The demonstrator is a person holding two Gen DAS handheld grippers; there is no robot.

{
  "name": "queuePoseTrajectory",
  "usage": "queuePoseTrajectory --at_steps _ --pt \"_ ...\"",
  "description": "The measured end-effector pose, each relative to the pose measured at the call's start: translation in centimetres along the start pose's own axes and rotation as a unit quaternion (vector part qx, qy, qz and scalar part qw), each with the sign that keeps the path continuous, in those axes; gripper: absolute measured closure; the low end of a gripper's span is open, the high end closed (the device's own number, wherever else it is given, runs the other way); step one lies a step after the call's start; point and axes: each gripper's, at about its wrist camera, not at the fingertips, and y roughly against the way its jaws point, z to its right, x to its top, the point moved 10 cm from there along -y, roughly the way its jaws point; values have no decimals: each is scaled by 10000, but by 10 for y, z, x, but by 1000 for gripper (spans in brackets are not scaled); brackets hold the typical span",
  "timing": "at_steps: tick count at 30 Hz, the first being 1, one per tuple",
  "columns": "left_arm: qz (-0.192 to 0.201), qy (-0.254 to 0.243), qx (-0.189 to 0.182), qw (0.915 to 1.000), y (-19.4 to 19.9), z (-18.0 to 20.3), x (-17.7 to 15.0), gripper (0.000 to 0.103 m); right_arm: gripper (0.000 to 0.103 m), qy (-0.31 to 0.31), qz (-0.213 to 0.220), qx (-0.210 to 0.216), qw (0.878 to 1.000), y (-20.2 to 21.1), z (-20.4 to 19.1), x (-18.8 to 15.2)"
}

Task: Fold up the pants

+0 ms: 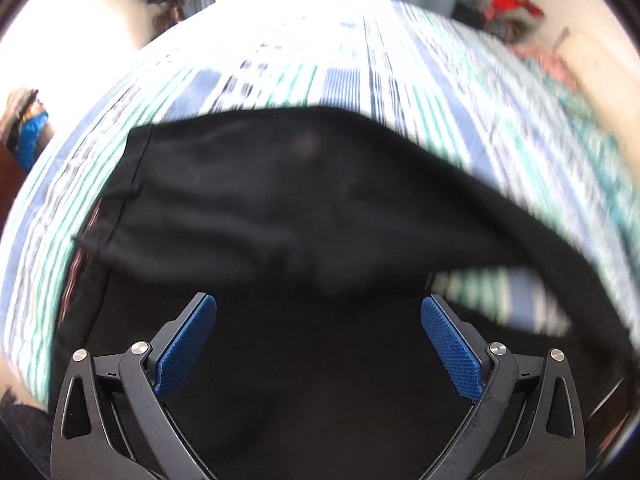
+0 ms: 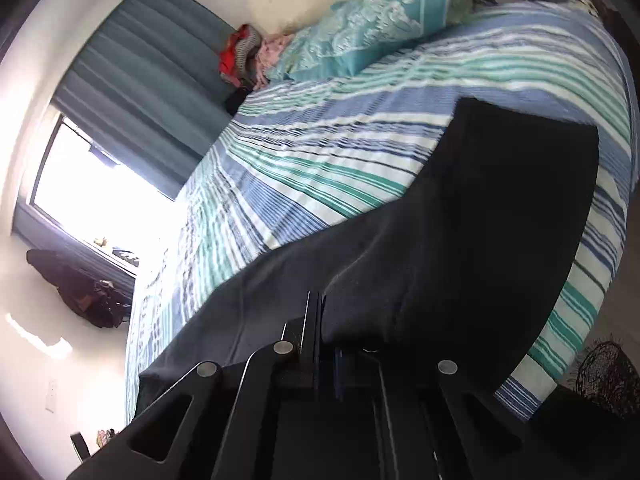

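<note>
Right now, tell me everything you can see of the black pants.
The black pants are plain, matte, soft fabric with a stitched hem at one end. They lie spread over the striped bedspread, partly lifted and rumpled. The right hand-held gripper appears shut on a raised fold; the left hand-held gripper hangs open above them.

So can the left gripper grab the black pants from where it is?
Probably yes. The left gripper is open, and the black pants lie right under and ahead of its fingers on the striped bed, with nothing between.
</note>
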Motion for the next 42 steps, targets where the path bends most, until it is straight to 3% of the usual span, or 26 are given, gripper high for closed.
queuePoseTrajectory --at_steps 2,5,8,11,13,14,15,16,20,22,25,27,29,32,35,38,42 --pt "-74 498 -477 9976 -9 7 36 1 98 295 234 249 9990 18 -25 14" --pt "-402 1234 -1042 9860 -40 12 75 1 98 752 389 572 9948 42 -60 26" --pt "-782 1726 -1037 9764 -73 12 91 1 98 991 428 944 9897 67 -89 31" --pt "-922 1878 -985 9729 -89 17 98 2 98 1166 486 1207 9846 91 -108 37" --pt "-951 1838 -905 9742 -96 21 96 18 98 1307 533 1327 9811 110 -114 36" --pt "-1028 1792 -874 9745 -100 23 95 53 98 1385 543 1382 9792 116 -117 36" --pt "-1156 1739 -843 9743 -104 24 92 97 98 1439 537 1432 9777 123 -119 37" --pt "-1246 1723 -828 9736 -106 24 89 97 98 1481 517 1463 9767 128 -119 36" --pt "-713 1539 -784 9824 -66 23 100 98 98 1648 215 1169 9791 110 -99 38" --pt "-274 1352 -832 9869 -23 26 113 98 98 1487 -26 1051 9833 84 -86 51" --pt "632 1157 -904 9871 60 18 118 96 98 1436 11 1209 9822 71 -96 84" --pt "1078 1012 -844 9854 104 9 92 94 98 1542 138 1334 9789 78 -110 103" --pt "1054 963 -793 9866 118 2 37 94 98 1595 143 1260 9790 80 -105 115" --pt "475 555 -445 9963 91 5 -61 94 98 1591 -231 706 9845 60 -52 107" --pt "-223 112 -309 9992 50 13 -128 94 98 1506 -1074 -297 9823 19 35 78" --pt "-535 120 -389 9977 40 27 -150 94 98 1320 -1773 -1003 9701 -4 102 50" --pt "-491 -93 -338 9982 45 33 -148 94 98 1127 -1690 -1126 9727 3 125 50"
